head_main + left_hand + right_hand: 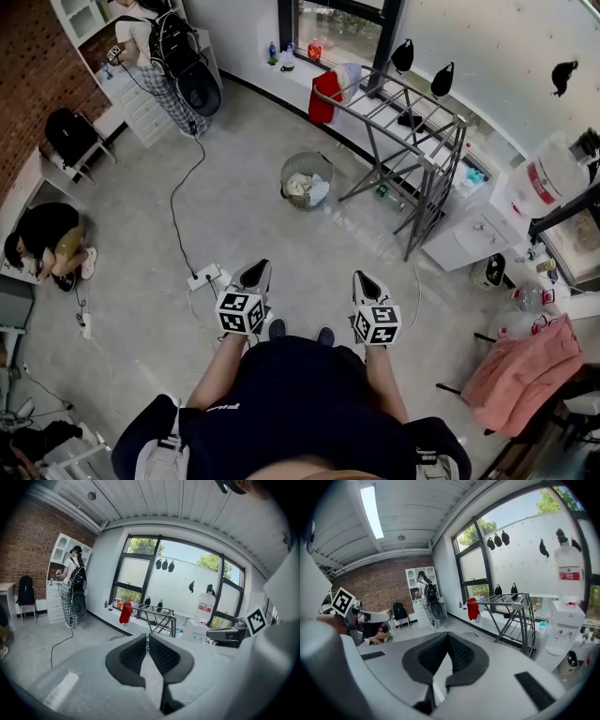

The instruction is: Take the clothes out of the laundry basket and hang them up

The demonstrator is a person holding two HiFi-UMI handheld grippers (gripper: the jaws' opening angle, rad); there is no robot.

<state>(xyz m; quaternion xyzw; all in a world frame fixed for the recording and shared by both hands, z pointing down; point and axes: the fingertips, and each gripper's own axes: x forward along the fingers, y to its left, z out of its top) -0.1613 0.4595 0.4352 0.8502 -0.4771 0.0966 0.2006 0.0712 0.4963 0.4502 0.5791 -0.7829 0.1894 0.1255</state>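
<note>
Drying rack [412, 150] stands by the window, with a red garment [324, 97] on its far end. Laundry basket [306, 180] sits on the floor beside it, clothes [307, 189] inside. I hold my left gripper [257, 270] and right gripper [362, 278] forward, side by side and tilted slightly down, well short of the basket. Both sets of jaws are closed and empty.

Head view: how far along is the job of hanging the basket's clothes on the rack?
Done: one red garment hangs at the far end of the drying rack. In hand: nothing; the left gripper and right gripper are both shut and empty, held out before the person. Left: clothes lie in the laundry basket on the floor.
</note>
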